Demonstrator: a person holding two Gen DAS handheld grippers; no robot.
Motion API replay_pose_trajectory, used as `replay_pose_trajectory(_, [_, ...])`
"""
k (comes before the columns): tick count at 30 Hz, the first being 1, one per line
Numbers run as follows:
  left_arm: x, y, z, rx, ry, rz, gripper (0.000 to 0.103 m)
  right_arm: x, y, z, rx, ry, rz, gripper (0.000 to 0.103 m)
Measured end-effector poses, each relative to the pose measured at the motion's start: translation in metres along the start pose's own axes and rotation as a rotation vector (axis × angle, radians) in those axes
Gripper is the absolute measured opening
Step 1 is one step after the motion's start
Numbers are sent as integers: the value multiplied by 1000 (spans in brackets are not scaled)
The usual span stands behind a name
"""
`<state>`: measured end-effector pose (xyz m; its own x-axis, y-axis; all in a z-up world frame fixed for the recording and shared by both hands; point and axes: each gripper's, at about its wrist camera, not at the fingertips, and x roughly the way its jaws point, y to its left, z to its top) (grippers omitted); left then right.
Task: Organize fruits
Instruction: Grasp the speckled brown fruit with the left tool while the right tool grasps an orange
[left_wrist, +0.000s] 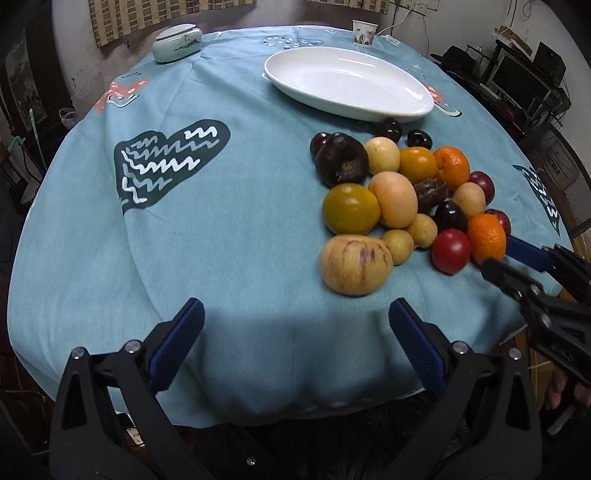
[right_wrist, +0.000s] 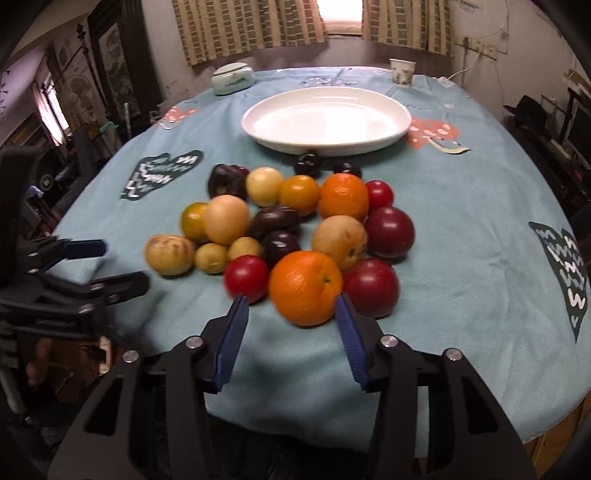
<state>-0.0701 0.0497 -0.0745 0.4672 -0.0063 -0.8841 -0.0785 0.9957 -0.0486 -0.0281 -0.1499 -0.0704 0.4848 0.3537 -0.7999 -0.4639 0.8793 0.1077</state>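
Observation:
A heap of fruit lies on the blue tablecloth: oranges, red and dark plums, yellow-green fruits and a pale striped melon (left_wrist: 355, 264). A white oval plate (left_wrist: 347, 83) stands empty behind the heap. In the right wrist view my right gripper (right_wrist: 290, 304) is open at the heap's near edge. The front orange (right_wrist: 306, 288) sits just ahead of its blue pads, with the right pad at the orange's edge and the left pad apart from it. My left gripper (left_wrist: 295, 310) is open wide over bare cloth, left of the melon, holding nothing.
A lidded ceramic jar (left_wrist: 177, 42) and a paper cup (left_wrist: 364, 32) stand at the table's far edge. The round table's rim (left_wrist: 258, 413) runs just below my left gripper's fingers. Shelves and furniture crowd the room on both sides.

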Motion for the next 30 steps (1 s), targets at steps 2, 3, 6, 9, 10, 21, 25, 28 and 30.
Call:
replay_pose_trajectory(2, [2,1,-1,-4,4,4,101,5,-4,2,7,2,-10,43])
replay_pose_trajectory(3, [4,2,-2,-7,6,5,101,9,-5,5,14,5,-3,43])
replay_pose_trajectory(6, [9,3,2,-14,-3,2,101,21,-7,10,34,23,-5,43])
replay_pose_trajectory(9, [13,1,6,-4,-23,2,101,17,-13,10,64,17,13,40])
replay_pose_trajectory(10, [14,0,7,1,-28,-2,101,15,-13,9,65,12,20,40])
replay_pose_trajectory(21, [35,-26,19,72,-81,-62,88,18,-21,10,101,26,28,41])
replay_pose_trajectory(25, [34,-33,19,98,-89,-131,47,26,-18,12,78,29,16,43])
replay_pose_trajectory(28, [30,-33,18,83,-98,-152,46,23,-19,11,88,18,29,40])
replay_pose_trajectory(30, [24,-31,17,71,-109,-161,46,17,-20,10,101,12,50,39])
